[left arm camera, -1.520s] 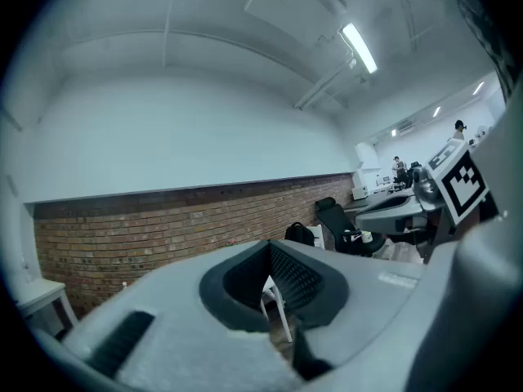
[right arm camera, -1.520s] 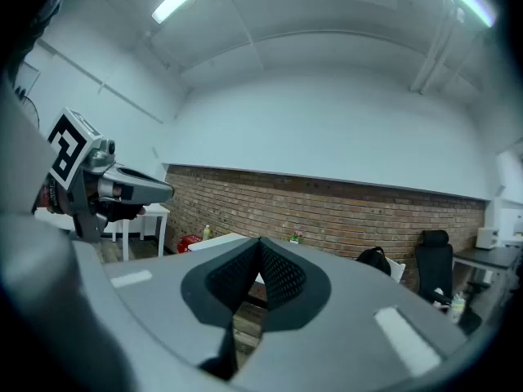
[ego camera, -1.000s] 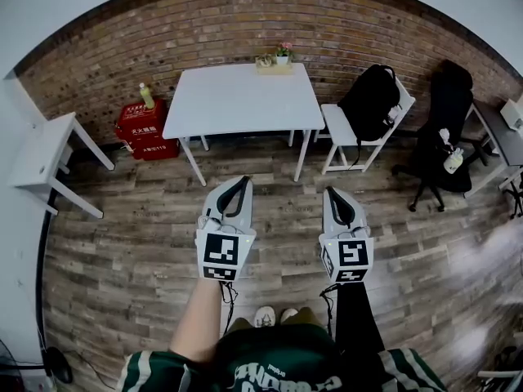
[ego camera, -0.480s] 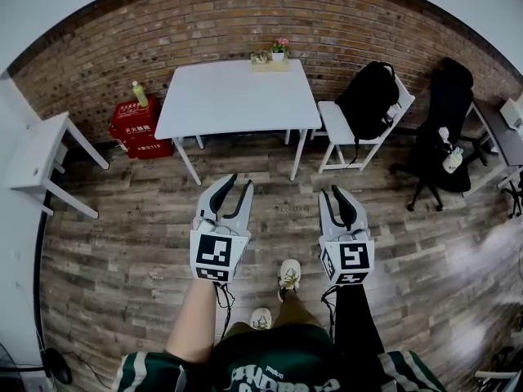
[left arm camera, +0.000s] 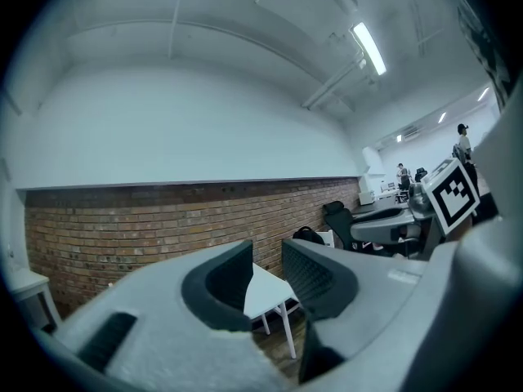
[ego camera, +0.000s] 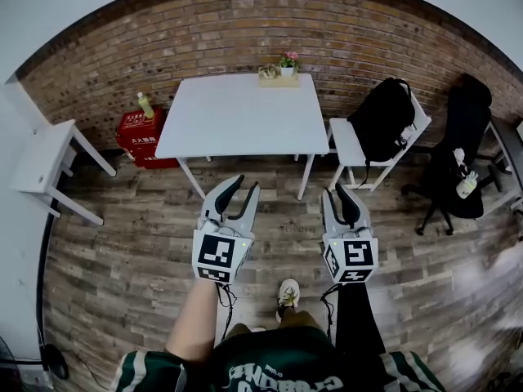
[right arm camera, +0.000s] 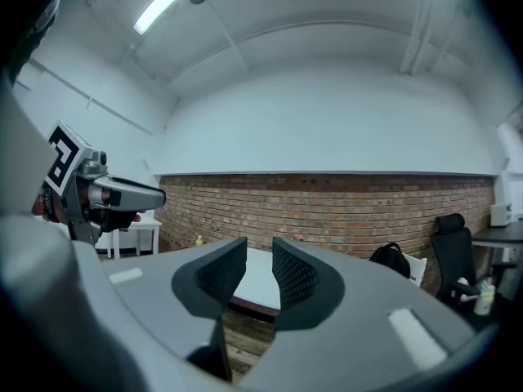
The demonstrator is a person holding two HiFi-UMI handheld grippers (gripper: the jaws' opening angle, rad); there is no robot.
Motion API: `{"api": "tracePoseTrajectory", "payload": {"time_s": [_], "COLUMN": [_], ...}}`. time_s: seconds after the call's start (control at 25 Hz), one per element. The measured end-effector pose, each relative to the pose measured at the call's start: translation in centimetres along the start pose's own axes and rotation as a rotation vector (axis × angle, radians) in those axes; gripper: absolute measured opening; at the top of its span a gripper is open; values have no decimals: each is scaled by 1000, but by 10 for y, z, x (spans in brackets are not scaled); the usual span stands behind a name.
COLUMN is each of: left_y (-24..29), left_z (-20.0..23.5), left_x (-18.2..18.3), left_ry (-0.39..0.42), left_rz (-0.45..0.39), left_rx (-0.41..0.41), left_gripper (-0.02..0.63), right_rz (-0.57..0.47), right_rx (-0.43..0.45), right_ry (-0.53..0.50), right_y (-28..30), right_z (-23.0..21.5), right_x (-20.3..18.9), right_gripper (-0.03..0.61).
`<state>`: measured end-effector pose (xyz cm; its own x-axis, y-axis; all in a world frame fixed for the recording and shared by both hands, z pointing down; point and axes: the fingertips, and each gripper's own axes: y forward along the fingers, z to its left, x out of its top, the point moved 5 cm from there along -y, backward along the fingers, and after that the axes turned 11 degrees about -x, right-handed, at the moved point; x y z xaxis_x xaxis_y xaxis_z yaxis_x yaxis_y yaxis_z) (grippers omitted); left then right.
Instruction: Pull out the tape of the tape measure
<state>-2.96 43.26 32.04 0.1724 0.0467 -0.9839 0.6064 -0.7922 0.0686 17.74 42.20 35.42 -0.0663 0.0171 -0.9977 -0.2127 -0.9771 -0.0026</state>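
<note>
**Both grippers hanging open, short of the table**

The person is standing on the wood floor (ego camera: pixel 122 243), holding both grippers out in front, side by side and apart. The left gripper (ego camera: pixel 245 183) is pointing toward the white table (ego camera: pixel 245 113). Its jaws are standing apart with nothing between them. In the left gripper view, only a table corner and the brick wall (ego camera: pixel 204 39) are showing through the gap. The right gripper (ego camera: pixel 336 189) is likewise released, its jaws parted a little less and gripping nothing.

The table is standing by the wall ahead, with a flower pot (ego camera: pixel 288 60) sitting at its far edge. A chair (ego camera: pixel 351 141) carrying a black backpack (ego camera: pixel 388 117) is standing just right of the table. A red box (ego camera: pixel 140 133) with a bottle (ego camera: pixel 145 104) on it is sitting to the table's left.

No view is showing the tape measure clearly, so I cannot tell where it is lying.
</note>
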Motion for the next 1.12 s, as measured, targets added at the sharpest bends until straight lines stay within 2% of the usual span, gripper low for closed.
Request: {"api": "tracePoseTrajectory", "payload": {"time_s": [0.4, 0.72, 1.12], "left_y": [91, 129, 149], "left_z": [29, 46, 69], "left_x": [4, 5, 0], "left_ry": [-4, 0, 9], "left_rz": [16, 20, 26], "left_rx": [58, 95, 106], "left_gripper": [104, 104, 104], "right_rz": [1, 4, 3], "right_rx": [73, 108, 131], "right_ry": [36, 52, 57], "right_y": [97, 142, 177], "right_z": [-51, -69, -65], "right_x": [1, -6, -11], "right_gripper": [121, 124, 137]}}
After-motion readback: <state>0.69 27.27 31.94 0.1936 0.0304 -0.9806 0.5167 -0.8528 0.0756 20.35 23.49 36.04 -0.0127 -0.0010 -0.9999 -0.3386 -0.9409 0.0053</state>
